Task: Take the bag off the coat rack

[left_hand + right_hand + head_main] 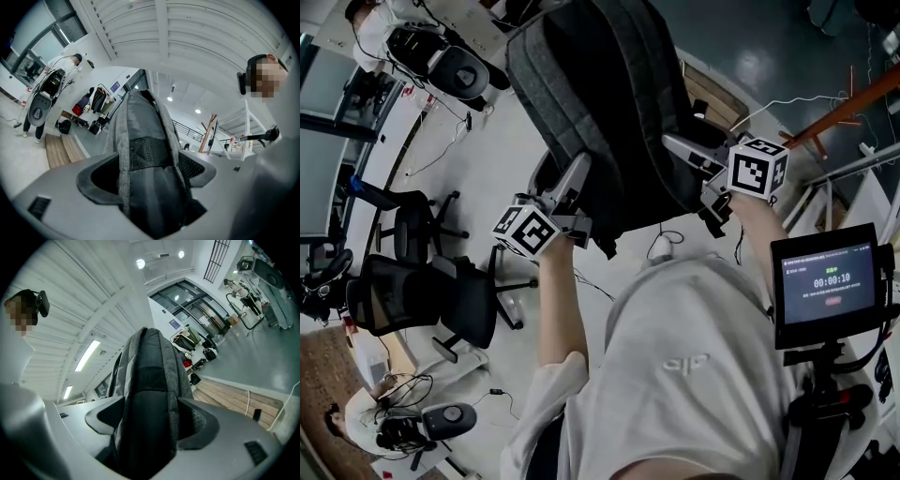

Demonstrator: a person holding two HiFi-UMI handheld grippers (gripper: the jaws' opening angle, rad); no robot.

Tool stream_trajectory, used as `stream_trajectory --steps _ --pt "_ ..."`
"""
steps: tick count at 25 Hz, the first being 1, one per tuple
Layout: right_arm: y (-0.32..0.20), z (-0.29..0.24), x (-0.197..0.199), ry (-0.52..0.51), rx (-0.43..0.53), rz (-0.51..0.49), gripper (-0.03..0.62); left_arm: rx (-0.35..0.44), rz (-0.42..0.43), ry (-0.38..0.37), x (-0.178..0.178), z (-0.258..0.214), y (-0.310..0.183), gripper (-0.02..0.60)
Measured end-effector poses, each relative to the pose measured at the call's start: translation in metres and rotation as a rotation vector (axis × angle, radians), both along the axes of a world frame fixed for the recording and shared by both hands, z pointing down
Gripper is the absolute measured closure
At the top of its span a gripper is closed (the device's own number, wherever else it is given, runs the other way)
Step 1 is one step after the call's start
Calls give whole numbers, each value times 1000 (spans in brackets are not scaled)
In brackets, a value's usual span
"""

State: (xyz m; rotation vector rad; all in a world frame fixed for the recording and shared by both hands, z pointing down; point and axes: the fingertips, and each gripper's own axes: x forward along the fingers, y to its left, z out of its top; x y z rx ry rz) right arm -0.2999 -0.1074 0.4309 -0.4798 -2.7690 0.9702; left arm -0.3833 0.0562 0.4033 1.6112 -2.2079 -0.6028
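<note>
"Where's the bag (600,103)?"

"Up in the air between my two tongs, apart from the wooden rack (207,136)."

"And the grip?"

"My left tongs (572,183) are clamped on one side of it and my right tongs (689,155) on the other. The jaws stand wide with the bag filling each gap."

"What's it like?"

"It's a soft, tall backpack with a rounded top. The edges are heathered grey weave, a smooth black panel runs down the middle, and a coarse black mesh band crosses where the pads press."
</note>
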Motion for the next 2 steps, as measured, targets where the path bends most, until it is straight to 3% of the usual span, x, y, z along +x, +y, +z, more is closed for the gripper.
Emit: stream_trajectory --steps 2 --pt "0 0 1 2 -1 2 235 0 6 0 0 0 -1 186"
